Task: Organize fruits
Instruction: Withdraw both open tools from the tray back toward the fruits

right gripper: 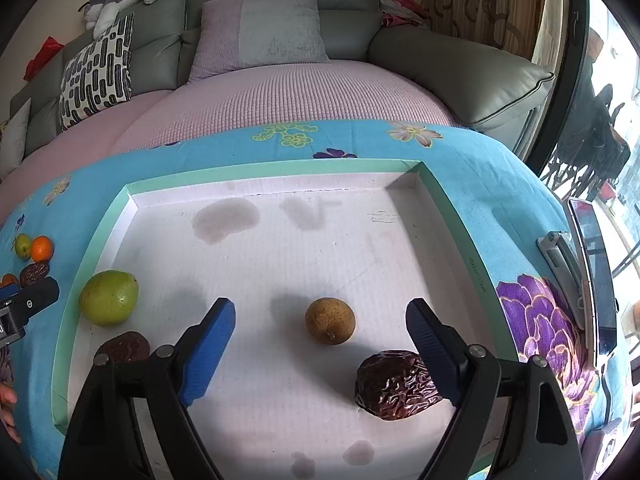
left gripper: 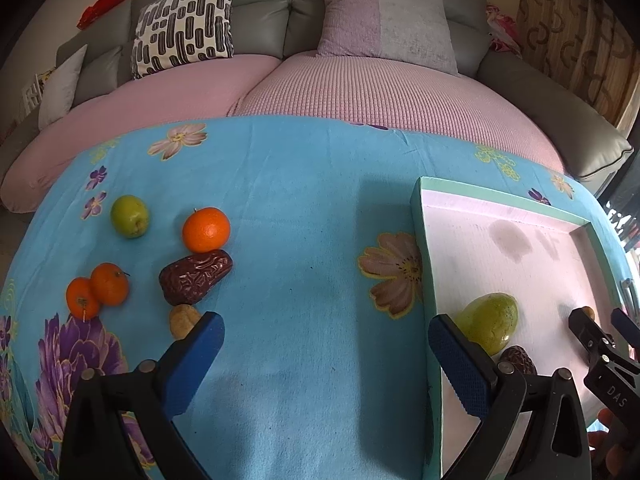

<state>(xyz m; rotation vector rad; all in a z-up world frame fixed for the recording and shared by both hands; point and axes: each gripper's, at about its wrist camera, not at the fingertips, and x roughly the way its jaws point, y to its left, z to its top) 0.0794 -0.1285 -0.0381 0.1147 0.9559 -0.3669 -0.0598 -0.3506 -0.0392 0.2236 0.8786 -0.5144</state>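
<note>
- Left wrist view: the left tongs (left gripper: 326,354) hang with their jaws wide apart and nothing between them, above the bare blue flowered cloth (left gripper: 300,208) that covers the counter.
- Toward the counter's left edge lie a green apple (left gripper: 129,216), a large orange (left gripper: 206,229), a wrinkled brown date (left gripper: 195,277) touching that orange, two small tangerines (left gripper: 98,290) pressed together, and a tan fruit (left gripper: 183,320) partly hidden behind the left finger.
- At the right side sits the mint-rimmed tray (left gripper: 426,248), holding a green pear-like fruit (left gripper: 490,322) near its left wall, with another date (left gripper: 518,359) just beside it.
- Right wrist view: the right tongs (right gripper: 320,344) are spread open over the tray (right gripper: 272,170), gripping nothing.
- Between the fingers lies a round tan longan-like fruit (right gripper: 330,321), clear of both pads.
- A dark date (right gripper: 396,385) touches the right finger's inner side.
- The green fruit (right gripper: 109,298) and a second date (right gripper: 125,347) sit by the tray's left wall.
</note>
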